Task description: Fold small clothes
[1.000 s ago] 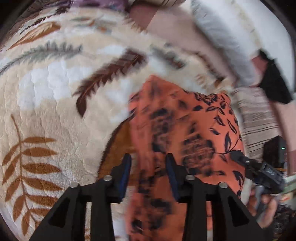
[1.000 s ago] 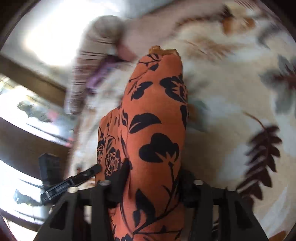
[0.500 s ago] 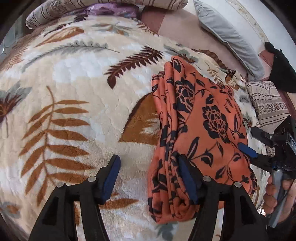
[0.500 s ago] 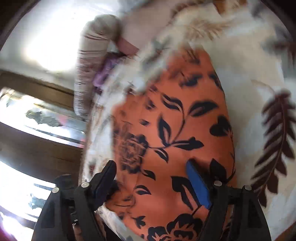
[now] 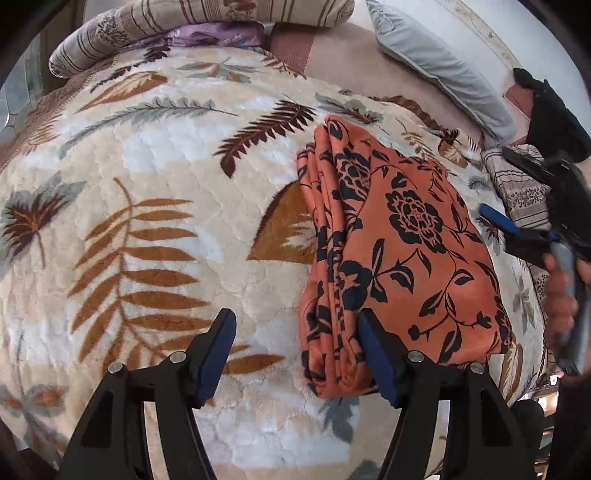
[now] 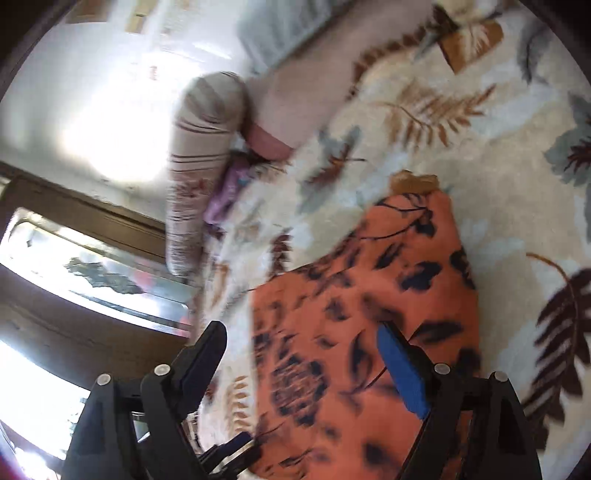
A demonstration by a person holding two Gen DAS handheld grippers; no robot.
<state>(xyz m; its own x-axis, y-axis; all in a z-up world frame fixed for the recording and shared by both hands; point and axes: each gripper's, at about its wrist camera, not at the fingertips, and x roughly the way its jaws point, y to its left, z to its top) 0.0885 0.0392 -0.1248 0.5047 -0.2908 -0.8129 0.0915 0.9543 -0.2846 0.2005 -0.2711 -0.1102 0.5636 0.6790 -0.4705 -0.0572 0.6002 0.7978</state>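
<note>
An orange garment with black flowers [image 5: 402, 240] lies folded in a narrow stack on the leaf-patterned blanket [image 5: 155, 229]. My left gripper [image 5: 295, 354] is open and empty just above the blanket, its right finger beside the garment's near left edge. My right gripper [image 6: 303, 365] is open and empty, hovering over the garment [image 6: 369, 314]; it also shows in the left wrist view [image 5: 524, 218], at the garment's right side. Nothing is held.
A striped bolster [image 5: 207, 22] and a purple cloth [image 5: 214, 35] lie at the far edge of the bed. A grey pillow [image 5: 443, 62] and a striped pillow [image 5: 524, 192] lie at the right. A window [image 6: 74, 266] is at the left.
Both grippers let go of the orange garment and opened wide. It dropped flat onto the blanket as a folded stack, and both grippers drew back from it.
</note>
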